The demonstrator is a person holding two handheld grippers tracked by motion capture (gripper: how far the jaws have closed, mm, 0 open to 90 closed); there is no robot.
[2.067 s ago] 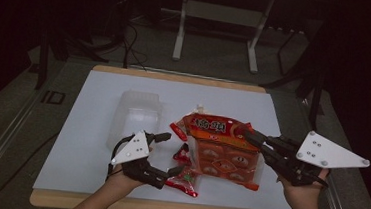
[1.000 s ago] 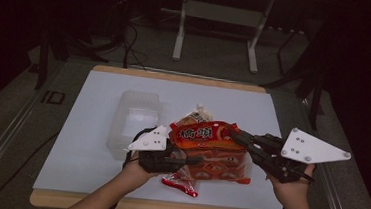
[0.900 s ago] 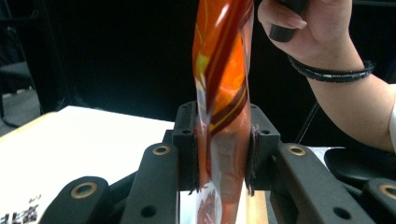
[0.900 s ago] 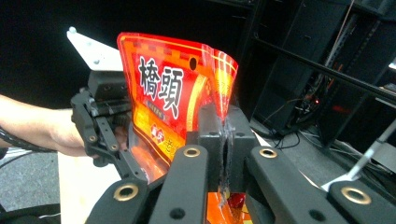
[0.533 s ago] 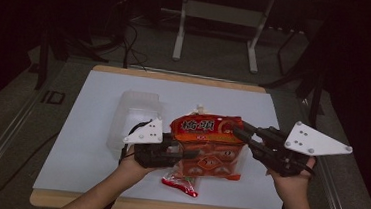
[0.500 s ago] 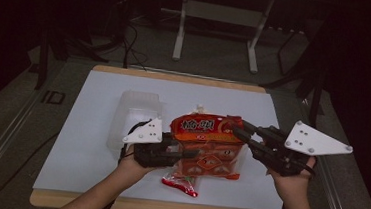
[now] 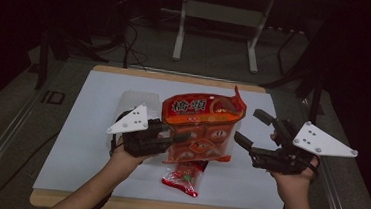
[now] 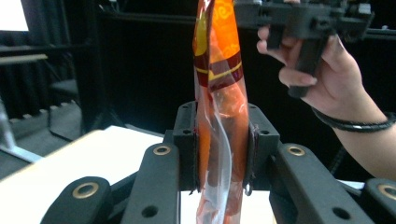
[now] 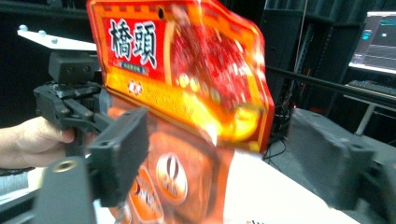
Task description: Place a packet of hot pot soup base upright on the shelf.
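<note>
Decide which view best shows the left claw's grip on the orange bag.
The left gripper view: both pads press the orange bag edge-on. The high view shows the left claw at the bag's side. The right gripper view shows the bag's printed face.

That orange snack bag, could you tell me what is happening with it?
A person holds the orange snack bag upright above the table, clamped at its edge in the left gripper. The right gripper has just opened and stands beside the bag, off it. A small red packet lies below.

The left gripper (image 8: pixel 219 161) clamps an upright orange bag (image 8: pixel 219 116); beyond it, a hand holds the right gripper (image 8: pixel 303 21).
</note>
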